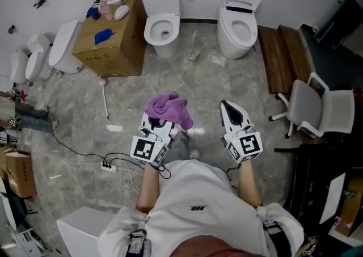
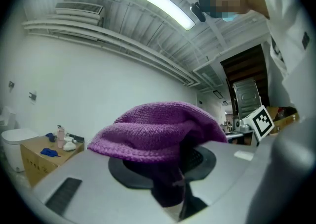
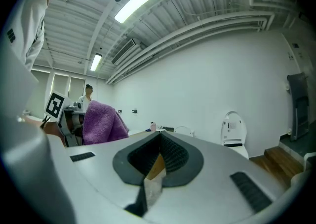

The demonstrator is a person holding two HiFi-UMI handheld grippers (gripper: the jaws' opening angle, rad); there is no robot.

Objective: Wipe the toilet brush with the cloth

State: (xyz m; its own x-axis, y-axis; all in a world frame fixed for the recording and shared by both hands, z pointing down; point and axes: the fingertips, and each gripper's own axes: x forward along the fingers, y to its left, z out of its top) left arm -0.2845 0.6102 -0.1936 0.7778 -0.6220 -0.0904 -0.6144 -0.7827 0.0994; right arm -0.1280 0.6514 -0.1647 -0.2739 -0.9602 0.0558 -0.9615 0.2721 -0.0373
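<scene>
**Left gripper (image 1: 162, 122) clamps the cloth (image 1: 168, 108); brush (image 1: 105, 100) lies apart**

Low in the centre of the head view, we see the left gripper shut on a purple knitted cloth that bunches over its jaws and droops past them. Beside it, the right gripper (image 1: 226, 105) has its jaws closed together. At left of centre the brush lies flat on the grey marbled floor (image 1: 227, 80), well apart from both grippers. It is a thin white handle with a small round end near a cardboard box (image 1: 113, 51). We cannot make out bristles.
</scene>
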